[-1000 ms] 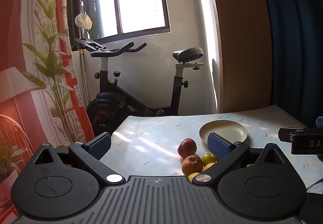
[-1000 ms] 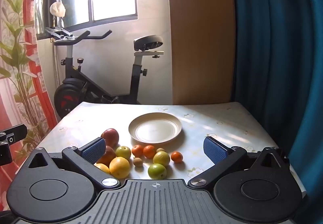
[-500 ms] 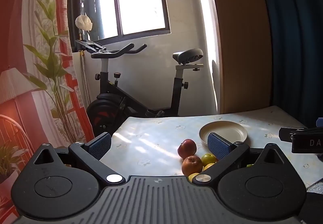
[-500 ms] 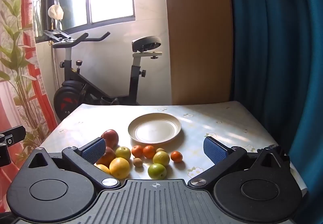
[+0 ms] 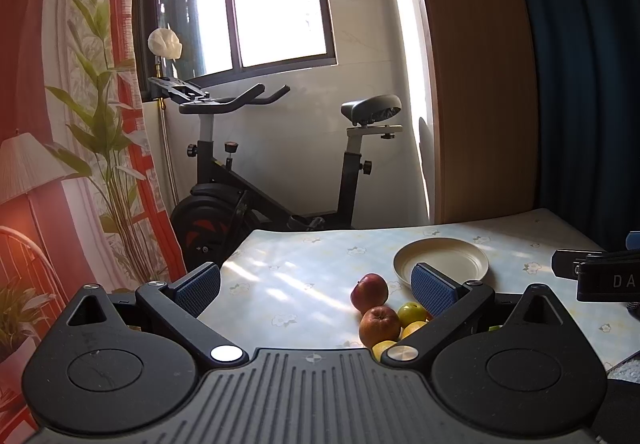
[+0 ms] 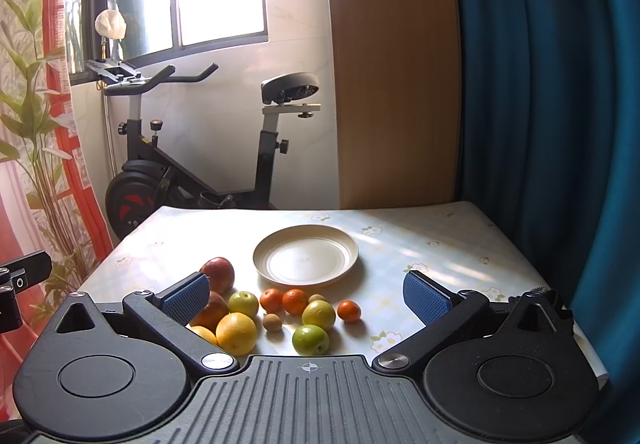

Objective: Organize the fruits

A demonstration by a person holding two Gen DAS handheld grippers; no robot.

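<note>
Loose fruit lies on a floral table (image 6: 440,244) in front of an empty cream plate (image 6: 306,259): two red apples (image 6: 218,272), yellow oranges (image 6: 236,332), green apples (image 6: 310,340), small tangerines (image 6: 295,301) and small brown fruits (image 6: 273,322). My right gripper (image 6: 306,294) is open and empty, held above the fruit at the near edge. My left gripper (image 5: 316,286) is open and empty, to the left of the fruit. In the left wrist view the red apples (image 5: 370,288) and the plate (image 5: 442,259) show, with the right gripper's body at the right edge.
An exercise bike (image 6: 192,171) stands behind the table under a window. A blue curtain (image 6: 540,83) hangs at the right, next to a wooden panel (image 6: 394,83). A red patterned curtain (image 5: 60,123) hangs at the left.
The right wrist view has shifted slightly, so the scene sits a little further left and lower. The left gripper and the fruit have not moved.
</note>
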